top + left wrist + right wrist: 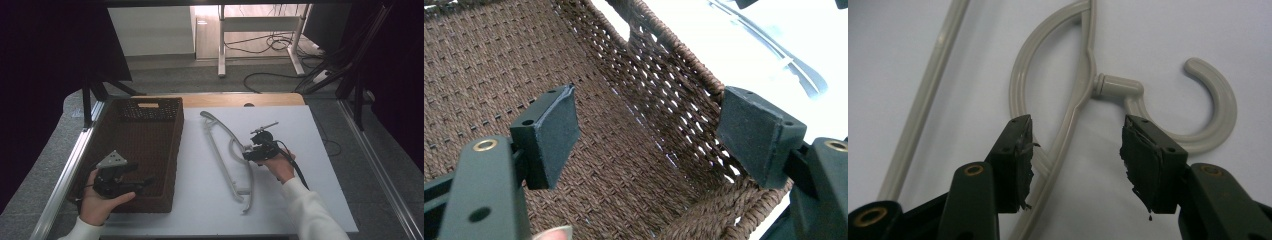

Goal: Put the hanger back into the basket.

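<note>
A beige plastic clothes hanger (231, 155) lies flat on the white tabletop (200, 200), its hook toward the right. My right gripper (248, 155) sits low over the hanger's middle, jaws apart. In the right gripper view the hanger's shoulder bar (1068, 125) runs between the two pads without touching either, and the hook (1215, 112) curls just beyond the right pad. My left gripper (145, 182) hovers inside the brown woven basket (172, 150) near its front right corner. Its jaws stand wide apart over the basket's floor (624, 180), with nothing between them.
The basket takes up the table's left part; its right wall (674, 85) rises just past the left gripper's jaws. Metal rails (65, 175) run along both table sides. Cables and a desk frame (260, 30) lie on the floor behind.
</note>
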`<state>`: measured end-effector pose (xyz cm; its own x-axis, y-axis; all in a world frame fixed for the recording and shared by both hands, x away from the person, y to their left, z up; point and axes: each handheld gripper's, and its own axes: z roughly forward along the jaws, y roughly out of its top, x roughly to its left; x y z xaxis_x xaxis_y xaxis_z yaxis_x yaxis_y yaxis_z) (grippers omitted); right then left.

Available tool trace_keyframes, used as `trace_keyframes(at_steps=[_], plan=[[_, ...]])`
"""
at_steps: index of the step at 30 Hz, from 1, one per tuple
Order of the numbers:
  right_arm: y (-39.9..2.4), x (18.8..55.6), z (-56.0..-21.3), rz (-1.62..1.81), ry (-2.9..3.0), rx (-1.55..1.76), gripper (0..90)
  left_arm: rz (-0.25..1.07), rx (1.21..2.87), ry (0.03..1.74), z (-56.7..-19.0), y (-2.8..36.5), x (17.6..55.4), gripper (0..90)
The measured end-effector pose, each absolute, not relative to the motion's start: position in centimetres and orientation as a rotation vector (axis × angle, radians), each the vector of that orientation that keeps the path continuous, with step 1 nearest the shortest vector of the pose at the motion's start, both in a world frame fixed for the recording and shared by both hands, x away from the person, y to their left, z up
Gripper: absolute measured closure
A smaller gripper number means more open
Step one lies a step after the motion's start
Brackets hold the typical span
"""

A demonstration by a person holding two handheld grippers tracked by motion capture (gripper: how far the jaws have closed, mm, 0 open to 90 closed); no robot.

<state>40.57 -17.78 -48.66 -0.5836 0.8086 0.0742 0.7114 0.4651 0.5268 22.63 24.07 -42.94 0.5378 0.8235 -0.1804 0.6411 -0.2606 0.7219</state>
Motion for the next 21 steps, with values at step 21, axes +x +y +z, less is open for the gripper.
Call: trace_keyframes(at_steps=[21], plan=[[-14.4,42.1,-50.0,0.480,2.535,1.368,68.9,0.291,1.994,1.185,-43.0,24.2,22.7,24.0]])
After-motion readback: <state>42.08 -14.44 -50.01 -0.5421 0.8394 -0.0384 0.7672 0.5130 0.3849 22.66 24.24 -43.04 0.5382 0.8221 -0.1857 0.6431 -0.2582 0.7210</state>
